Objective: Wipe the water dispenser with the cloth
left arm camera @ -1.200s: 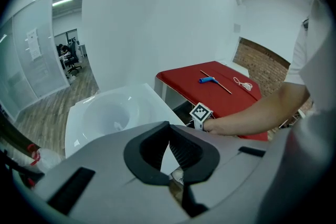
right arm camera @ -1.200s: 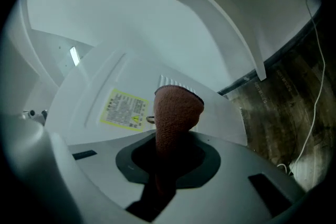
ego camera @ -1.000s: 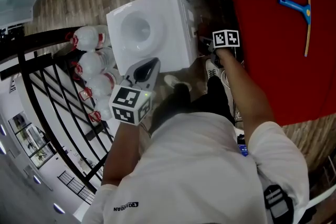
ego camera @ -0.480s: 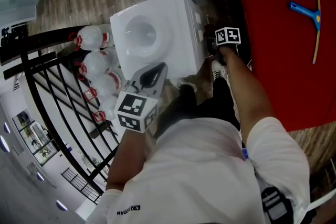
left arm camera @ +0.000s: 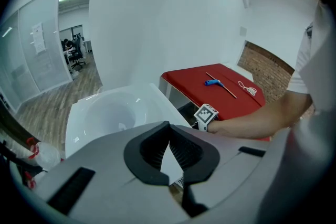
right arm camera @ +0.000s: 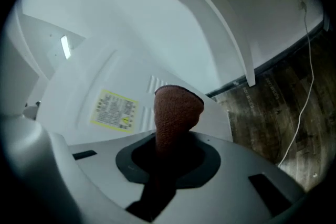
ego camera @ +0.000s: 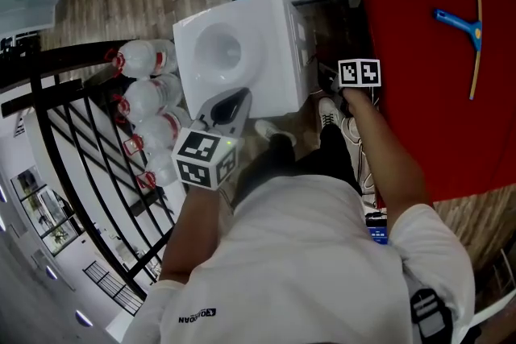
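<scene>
right claw [right arm camera: 170,138] pinches the soft, limp brown terry cloth [right arm camera: 177,107] near the white water dispenser [right arm camera: 89,81]; left claw [left arm camera: 168,131] closed, empty.

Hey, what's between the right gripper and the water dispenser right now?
The brown cloth, clamped in the right gripper, sticks out toward the water dispenser; the right gripper view shows it.

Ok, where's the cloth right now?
Right gripper view: the cloth, clamped in the right gripper, stands just right of the yellow label on the water dispenser.
</scene>
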A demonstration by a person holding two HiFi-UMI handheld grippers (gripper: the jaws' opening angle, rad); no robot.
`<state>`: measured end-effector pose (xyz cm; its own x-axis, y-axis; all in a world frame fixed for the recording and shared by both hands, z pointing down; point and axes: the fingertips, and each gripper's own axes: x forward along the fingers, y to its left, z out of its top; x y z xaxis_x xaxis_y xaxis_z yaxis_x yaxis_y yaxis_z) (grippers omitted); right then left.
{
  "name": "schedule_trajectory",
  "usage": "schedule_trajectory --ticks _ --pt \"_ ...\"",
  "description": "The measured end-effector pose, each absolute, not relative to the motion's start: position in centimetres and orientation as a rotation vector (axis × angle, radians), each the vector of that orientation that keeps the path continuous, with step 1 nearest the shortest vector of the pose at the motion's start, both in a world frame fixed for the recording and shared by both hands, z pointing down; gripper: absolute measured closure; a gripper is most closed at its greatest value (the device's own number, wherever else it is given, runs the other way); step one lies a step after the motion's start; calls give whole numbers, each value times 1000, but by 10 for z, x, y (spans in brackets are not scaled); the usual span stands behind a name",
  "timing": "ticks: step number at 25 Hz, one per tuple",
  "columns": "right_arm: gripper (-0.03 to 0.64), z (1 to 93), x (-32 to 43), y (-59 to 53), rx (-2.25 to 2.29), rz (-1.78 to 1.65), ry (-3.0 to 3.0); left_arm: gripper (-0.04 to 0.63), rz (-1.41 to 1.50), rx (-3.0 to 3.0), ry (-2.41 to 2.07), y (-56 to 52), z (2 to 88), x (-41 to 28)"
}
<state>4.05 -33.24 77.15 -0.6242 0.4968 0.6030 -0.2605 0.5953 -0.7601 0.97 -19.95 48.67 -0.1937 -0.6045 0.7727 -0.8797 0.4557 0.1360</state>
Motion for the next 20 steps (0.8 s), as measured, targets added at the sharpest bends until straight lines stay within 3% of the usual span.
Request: schedule_trajectory --ticks 14,20 --pt "563 548 -2 -359 -590 1409 -2210 606 433 1279 -1937 -210 477 13" --pt "563 521 -38 -368 -624 1407 -2272 606 438 1274 -1943 -211 471 11"
